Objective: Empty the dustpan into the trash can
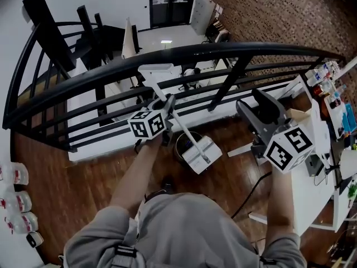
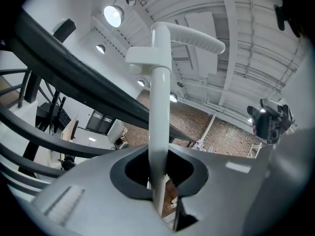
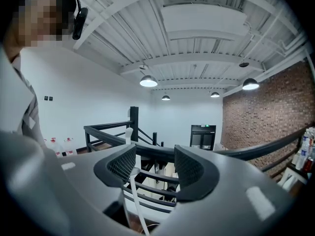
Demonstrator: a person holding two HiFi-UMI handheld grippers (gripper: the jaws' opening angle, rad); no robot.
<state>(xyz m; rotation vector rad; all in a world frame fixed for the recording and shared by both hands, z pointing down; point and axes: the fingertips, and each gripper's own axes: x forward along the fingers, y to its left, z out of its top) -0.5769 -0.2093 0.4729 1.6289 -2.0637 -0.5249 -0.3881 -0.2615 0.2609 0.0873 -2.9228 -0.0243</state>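
In the head view a white long-handled dustpan (image 1: 202, 154) hangs tilted above a dark round trash can (image 1: 179, 142) on the wooden floor, just inside the railing. My left gripper (image 1: 167, 106) is shut on the dustpan's handle (image 1: 167, 96) a little below its top grip. The left gripper view shows the white handle (image 2: 160, 97) rising straight out from between the pads of the left gripper (image 2: 158, 178). My right gripper (image 1: 255, 109) is held off to the right, apart from the dustpan. In its own view the right gripper (image 3: 155, 170) stands open with nothing between the pads.
A black curved railing (image 1: 184, 53) runs across in front of me, with a lower floor beyond it. A white table (image 1: 318, 166) with bottles stands at the right. A black cable (image 1: 251, 191) lies on the floor. Several plastic bottles (image 1: 14, 205) sit at the far left.
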